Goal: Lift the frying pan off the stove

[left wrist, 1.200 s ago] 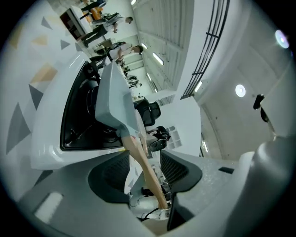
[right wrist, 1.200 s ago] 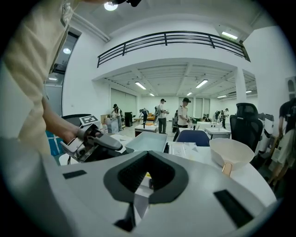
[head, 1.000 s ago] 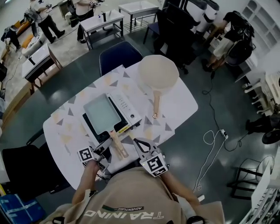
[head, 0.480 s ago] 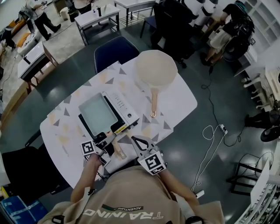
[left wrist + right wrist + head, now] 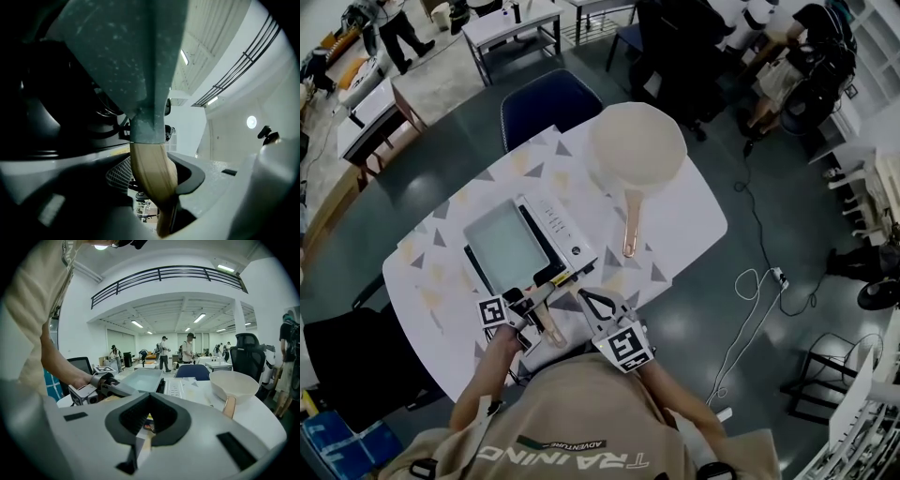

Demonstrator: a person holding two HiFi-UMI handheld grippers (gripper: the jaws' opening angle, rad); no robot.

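The frying pan (image 5: 506, 246), a grey rectangular one, lies over the stove (image 5: 560, 225) on the patterned worktop (image 5: 680, 220). Its wooden handle (image 5: 553, 326) sticks out over the near edge toward the person. The left gripper (image 5: 536, 296) has its jaws closed on that handle, and the left gripper view shows the wood pinched between them, with the pan's grey body rising close above. A second ago this gripper sat lower and to the left, at the handle's side. It has since moved up the handle toward the pan and now lies across it. From the head view I cannot tell whether the pan has cleared the stove top, as it covers the same part of the stove as before. The right gripper (image 5: 584, 296) is just beside the handle on its right, apart from it. Its jaws are together on nothing, and the worktop shows through the hollow between them. It has kept about the same place beside the handle as a second ago. A round cream pan (image 5: 636, 148) with its own wooden handle stands at the far side of the worktop, well apart from the stove and unmoved.
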